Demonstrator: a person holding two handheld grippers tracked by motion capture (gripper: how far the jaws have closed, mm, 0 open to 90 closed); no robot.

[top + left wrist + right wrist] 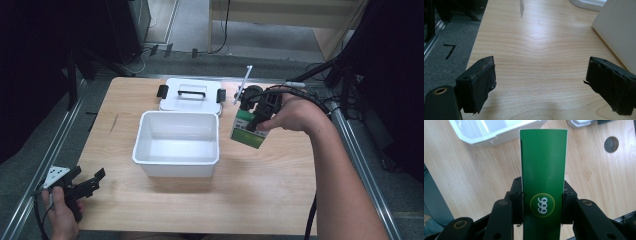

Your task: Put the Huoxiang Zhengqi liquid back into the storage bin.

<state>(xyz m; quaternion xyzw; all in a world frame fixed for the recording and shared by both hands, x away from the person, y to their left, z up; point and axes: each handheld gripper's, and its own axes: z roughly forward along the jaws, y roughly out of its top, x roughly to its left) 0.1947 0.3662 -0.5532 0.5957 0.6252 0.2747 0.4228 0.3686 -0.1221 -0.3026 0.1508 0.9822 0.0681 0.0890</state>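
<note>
At the near left corner of the table (pixel 270 200), the left gripper (pixel 92 181) rests with its jaws spread wide and nothing between them. Toward the middle sits an open white bin (pixel 176 144). Just right of it, lifted off the wood, the right gripper (pixel 255 119) is clamped on a green box (pixel 247 129), its pads pressing both narrow sides; the box (pixel 543 170) bears a round "999" mark. Behind the bin, near the far edge, lies the white lid (pixel 191 95) with black latches.
</note>
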